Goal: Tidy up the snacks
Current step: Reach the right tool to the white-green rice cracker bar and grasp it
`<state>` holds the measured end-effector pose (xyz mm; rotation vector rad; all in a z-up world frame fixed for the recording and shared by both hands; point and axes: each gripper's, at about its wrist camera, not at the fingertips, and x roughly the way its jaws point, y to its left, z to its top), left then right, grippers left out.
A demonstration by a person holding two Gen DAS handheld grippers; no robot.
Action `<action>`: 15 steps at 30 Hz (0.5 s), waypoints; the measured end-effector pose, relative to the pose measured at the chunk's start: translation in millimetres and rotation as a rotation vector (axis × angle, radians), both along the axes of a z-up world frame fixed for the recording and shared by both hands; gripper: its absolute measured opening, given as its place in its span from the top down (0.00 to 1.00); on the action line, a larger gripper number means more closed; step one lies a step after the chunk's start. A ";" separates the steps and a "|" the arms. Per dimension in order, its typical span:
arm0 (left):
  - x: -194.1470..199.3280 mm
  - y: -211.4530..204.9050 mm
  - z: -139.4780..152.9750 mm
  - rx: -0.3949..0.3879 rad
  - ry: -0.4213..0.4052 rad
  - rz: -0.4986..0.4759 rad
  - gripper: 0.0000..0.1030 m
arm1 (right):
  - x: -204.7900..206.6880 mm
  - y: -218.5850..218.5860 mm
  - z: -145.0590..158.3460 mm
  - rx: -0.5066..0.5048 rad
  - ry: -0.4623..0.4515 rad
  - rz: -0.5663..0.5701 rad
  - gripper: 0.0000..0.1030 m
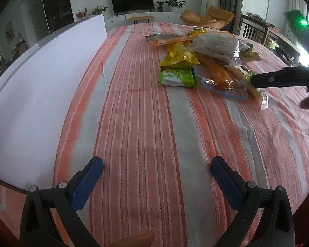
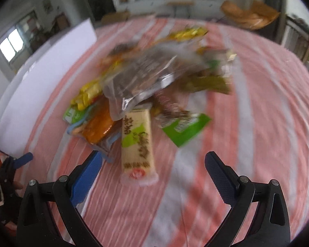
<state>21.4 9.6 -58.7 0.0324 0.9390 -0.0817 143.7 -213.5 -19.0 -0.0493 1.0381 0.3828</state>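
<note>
walls white | TV (image 1: pixel 132 1) on low cabinet (image 1: pixel 142 17) (plants beside) | orange lounge chair (image 1: pixel 208 18) | striped tablecloth (image 1: pixel 138 111)

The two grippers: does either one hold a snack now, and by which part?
Nothing is held. The left gripper and the right gripper are both open, with only tablecloth between their fingers.

I saw glossy, crinkled plastic snack packets (image 1: pixel 204 61) lying on a matt, coarse-woven striped cloth (image 1: pixel 138 123) beside a smooth white board (image 1: pixel 41 86).
</note>
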 end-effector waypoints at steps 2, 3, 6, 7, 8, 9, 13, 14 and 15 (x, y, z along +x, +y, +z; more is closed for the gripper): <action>-0.6 -0.7 -0.2 0.004 -0.005 -0.005 0.00 | 11.0 10.2 -7.5 -0.010 0.043 0.030 0.10; -0.9 -0.5 -0.3 0.003 -0.008 -0.004 0.00 | 16.9 15.4 -12.0 -0.024 0.073 0.044 0.15; -1.7 -0.9 -0.6 0.003 -0.014 -0.003 0.00 | 26.9 22.8 -11.9 -0.033 0.089 0.075 0.21; -1.8 -0.9 -0.6 0.002 -0.014 -0.003 0.00 | 28.7 24.8 -11.1 -0.030 0.095 0.078 0.21; -2.4 -1.0 -0.6 0.002 -0.014 -0.003 0.00 | 29.5 26.1 -10.4 -0.031 0.098 0.077 0.22; -2.5 -1.0 -0.6 0.002 -0.014 -0.003 0.00 | 29.5 27.4 -9.1 -0.028 0.099 0.077 0.24; -2.5 -1.0 -0.4 0.002 -0.014 -0.003 0.00 | 24.7 28.7 -8.0 0.009 0.112 0.088 0.40; -2.5 -1.1 -0.5 0.002 -0.014 -0.002 0.00 | 25.2 27.8 -8.8 0.020 0.119 0.088 0.43; -3.7 -1.0 -0.7 0.002 -0.013 -0.001 0.00 | 22.7 26.8 -8.8 0.027 0.122 0.086 0.44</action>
